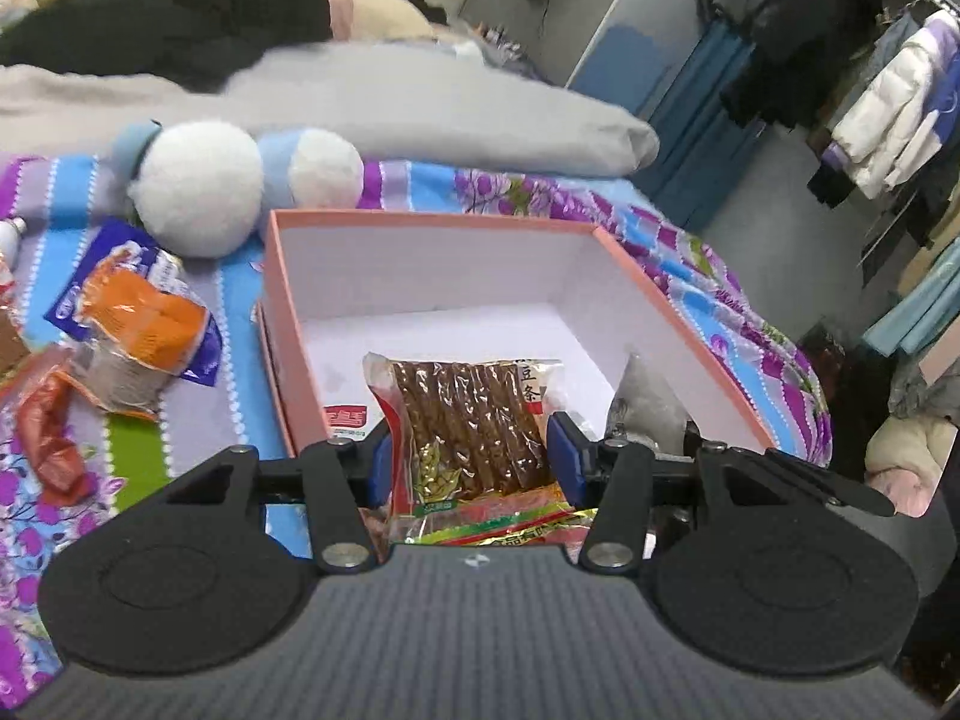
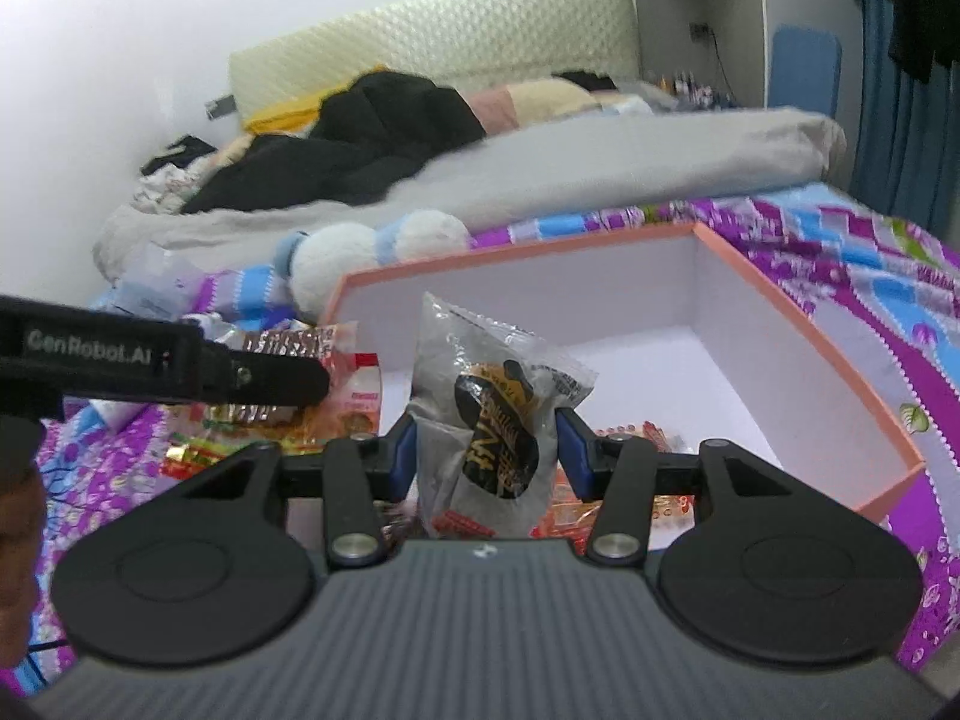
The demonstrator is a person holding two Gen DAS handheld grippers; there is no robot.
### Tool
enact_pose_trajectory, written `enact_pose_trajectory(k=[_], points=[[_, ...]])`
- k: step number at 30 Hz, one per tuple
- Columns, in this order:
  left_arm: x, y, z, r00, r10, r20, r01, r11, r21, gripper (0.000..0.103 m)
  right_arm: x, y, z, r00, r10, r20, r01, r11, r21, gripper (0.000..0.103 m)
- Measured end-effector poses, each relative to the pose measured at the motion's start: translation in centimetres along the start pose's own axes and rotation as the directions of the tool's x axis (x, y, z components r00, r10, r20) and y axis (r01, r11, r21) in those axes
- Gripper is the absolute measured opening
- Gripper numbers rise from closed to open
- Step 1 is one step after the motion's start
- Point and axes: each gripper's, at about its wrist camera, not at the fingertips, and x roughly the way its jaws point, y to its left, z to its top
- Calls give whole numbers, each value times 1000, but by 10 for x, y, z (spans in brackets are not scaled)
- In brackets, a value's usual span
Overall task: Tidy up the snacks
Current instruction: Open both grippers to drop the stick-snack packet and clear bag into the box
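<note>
Both grippers (image 1: 474,450) (image 2: 486,450), seemingly tilted boxward (image 1: 420,222)

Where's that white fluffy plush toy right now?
The white fluffy plush toy lies on the floral bedspread just beyond the pink box, at its far left corner in the left wrist view, with the grey quilt behind it.

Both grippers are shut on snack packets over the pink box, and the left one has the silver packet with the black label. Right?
Not quite. The left gripper holds the clear packet of brown sticks, as the left wrist view shows. The silver packet with the black label is in the right gripper, seen in the right wrist view. Both are shut on packets over the pink box.
</note>
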Motion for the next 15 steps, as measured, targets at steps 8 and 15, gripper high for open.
enact_pose_trajectory(k=[8,15], points=[[58,11,21,995,13,-98,-15,1000,-21,56,46,-18,8,993,-50,-106,48,999,-21,52],[74,14,26,993,27,-113,-29,999,-22,73,64,-33,8,985,-70,-160,73,997,13,53]])
